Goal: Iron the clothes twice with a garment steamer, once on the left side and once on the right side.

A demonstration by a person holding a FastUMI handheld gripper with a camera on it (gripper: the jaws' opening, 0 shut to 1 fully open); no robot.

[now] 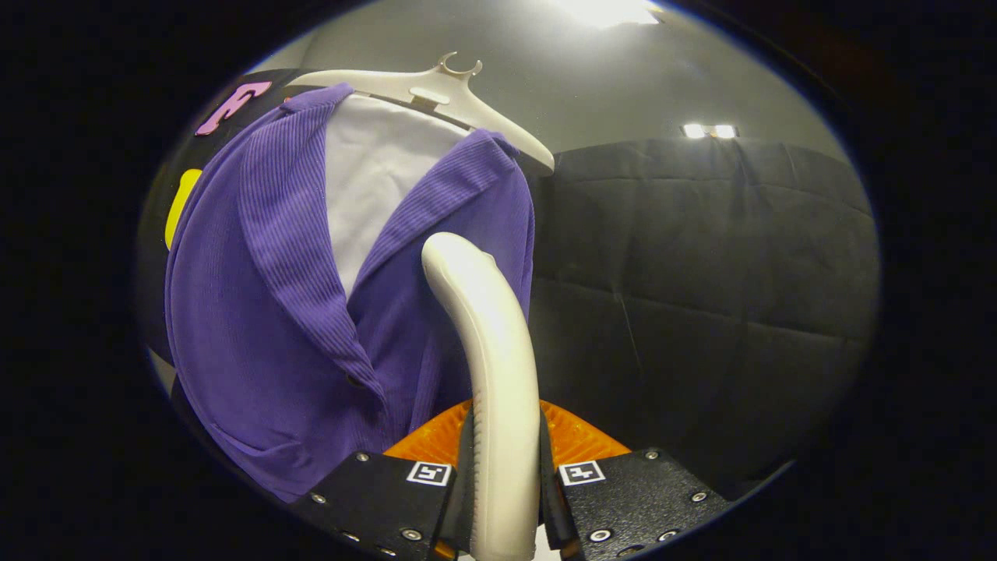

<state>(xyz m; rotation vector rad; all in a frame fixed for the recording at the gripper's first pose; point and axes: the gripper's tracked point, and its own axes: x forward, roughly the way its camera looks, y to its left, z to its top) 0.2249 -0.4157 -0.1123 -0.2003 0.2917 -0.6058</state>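
My gripper (505, 475) is shut on the white handle of the garment steamer (487, 335), which curves up from between the fingers. Its tip stands against the right front of a purple ribbed cardigan (257, 312). The cardigan hangs over a white shirt (374, 179) on a white hanger (459, 93). An orange part (572, 440) shows just behind the handle, above the fingers.
The booth's black quilted cloth wall (701, 273) stretches to the right of the garment. A grey ceiling with bright lamps (709, 131) lies above it.
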